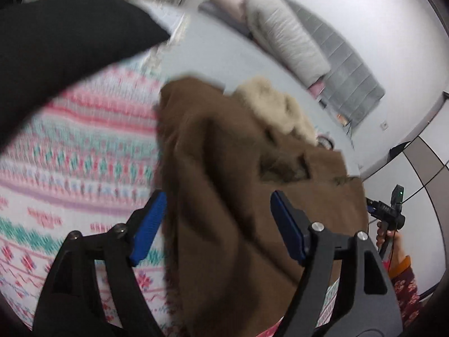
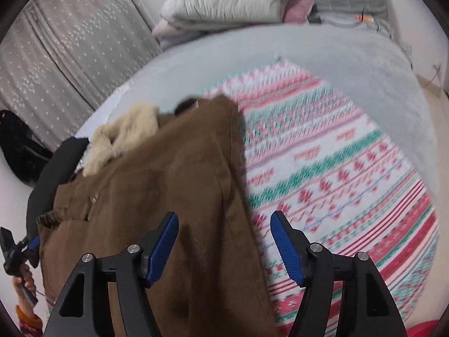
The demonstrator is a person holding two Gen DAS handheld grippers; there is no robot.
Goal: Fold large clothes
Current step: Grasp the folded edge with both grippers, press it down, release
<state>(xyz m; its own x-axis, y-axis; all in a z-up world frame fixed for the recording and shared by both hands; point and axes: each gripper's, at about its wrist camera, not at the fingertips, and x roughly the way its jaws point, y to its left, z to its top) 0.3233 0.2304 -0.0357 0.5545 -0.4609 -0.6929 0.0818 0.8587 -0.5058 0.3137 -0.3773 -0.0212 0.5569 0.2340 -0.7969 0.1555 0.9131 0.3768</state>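
Observation:
A brown coat (image 1: 238, 196) with a cream fur collar (image 1: 277, 106) lies on a patterned pink, green and white blanket (image 1: 84, 154) spread on the bed. My left gripper (image 1: 219, 221) hovers open over the coat's cloth, and its blue pads do not press on it. In the right wrist view the coat (image 2: 157, 196) fills the lower left, the fur collar (image 2: 123, 137) at its far end. My right gripper (image 2: 224, 241) is open over the coat's right edge and the blanket (image 2: 336, 168). Each view shows the other gripper (image 1: 371, 209) (image 2: 33, 243) at the coat's far side, held by a hand.
A black garment (image 1: 70, 42) (image 2: 53, 168) lies beside the coat. A folded pale quilt (image 2: 230, 0) (image 1: 286, 36) and a pink pillow (image 2: 299, 9) sit at the head of the grey bed (image 2: 336, 53). A dotted curtain (image 2: 56, 42) hangs behind, with a black bag (image 2: 16, 146) below it.

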